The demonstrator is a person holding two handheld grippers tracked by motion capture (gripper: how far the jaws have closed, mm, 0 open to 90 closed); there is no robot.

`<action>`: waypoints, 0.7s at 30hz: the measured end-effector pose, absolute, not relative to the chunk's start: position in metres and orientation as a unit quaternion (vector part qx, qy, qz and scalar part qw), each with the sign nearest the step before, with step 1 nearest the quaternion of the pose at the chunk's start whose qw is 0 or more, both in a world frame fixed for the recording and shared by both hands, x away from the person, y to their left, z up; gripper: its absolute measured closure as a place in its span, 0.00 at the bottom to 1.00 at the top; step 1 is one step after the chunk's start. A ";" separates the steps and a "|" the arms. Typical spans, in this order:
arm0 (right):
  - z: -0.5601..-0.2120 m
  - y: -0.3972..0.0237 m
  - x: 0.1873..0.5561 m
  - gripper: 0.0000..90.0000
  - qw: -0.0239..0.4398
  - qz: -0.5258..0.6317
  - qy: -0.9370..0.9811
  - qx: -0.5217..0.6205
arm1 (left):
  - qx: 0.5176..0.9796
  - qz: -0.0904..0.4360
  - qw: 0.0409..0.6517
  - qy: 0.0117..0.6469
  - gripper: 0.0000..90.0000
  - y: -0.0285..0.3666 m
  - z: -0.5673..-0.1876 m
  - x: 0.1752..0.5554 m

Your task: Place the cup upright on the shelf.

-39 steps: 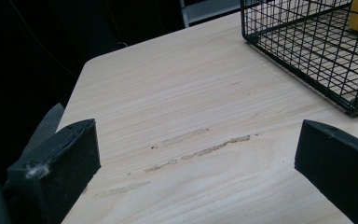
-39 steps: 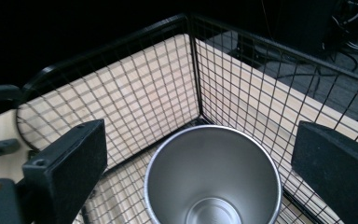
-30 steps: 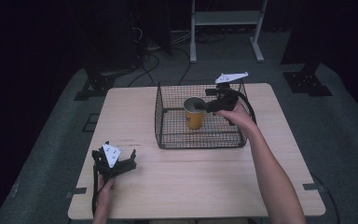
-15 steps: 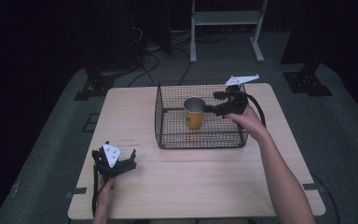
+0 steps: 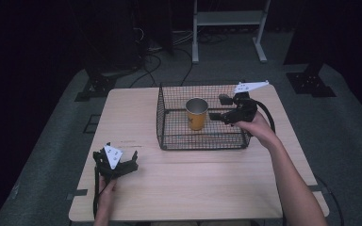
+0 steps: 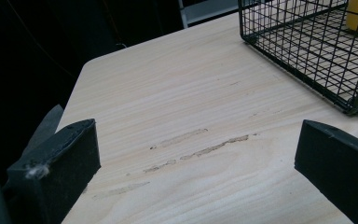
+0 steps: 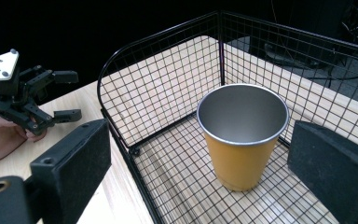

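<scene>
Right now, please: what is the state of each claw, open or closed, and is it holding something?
Left claw: open, holding nothing, above the table.
Right claw: open, holding nothing; the orange cup stands free in the wire basket.

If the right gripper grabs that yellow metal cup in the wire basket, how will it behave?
The yellow metal cup looks stiff, thin-walled and empty, so probably light. It tapers to a narrow base, so a sideways nudge from the right gripper could tip it. Its smooth sides may slip between the pads. The wire basket should stop any roll.

Cup point(image 5: 197, 113) upright in wire basket point(image 5: 169, 117) at table point(image 5: 193, 188) far side; right gripper point(image 5: 220, 108) beside cup, left gripper point(image 5: 127, 162) near-left, well apart.
</scene>
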State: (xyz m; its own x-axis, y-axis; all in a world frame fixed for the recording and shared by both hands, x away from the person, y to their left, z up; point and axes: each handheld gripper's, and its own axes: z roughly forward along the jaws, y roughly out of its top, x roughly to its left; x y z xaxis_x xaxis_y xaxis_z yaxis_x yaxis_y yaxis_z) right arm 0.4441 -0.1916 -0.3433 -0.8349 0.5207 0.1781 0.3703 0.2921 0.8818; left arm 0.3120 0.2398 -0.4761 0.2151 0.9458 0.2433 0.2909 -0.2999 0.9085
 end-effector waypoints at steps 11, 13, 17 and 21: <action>-0.342 -0.204 0.429 0.06 0.065 0.526 0.800 0.282 | 0.682 0.432 0.378 0.453 0.00 0.240 -0.476 0.312; -0.343 -0.206 0.426 0.06 0.064 0.527 0.800 0.280 | 0.681 0.432 0.379 0.454 0.00 0.240 -0.476 0.312; -0.343 -0.209 0.421 0.06 0.064 0.520 0.806 0.276 | 0.681 0.432 0.379 0.454 0.00 0.240 -0.476 0.312; -0.343 -0.214 0.415 0.06 0.067 0.522 0.804 0.277 | 0.681 0.432 0.378 0.454 0.00 0.240 -0.476 0.312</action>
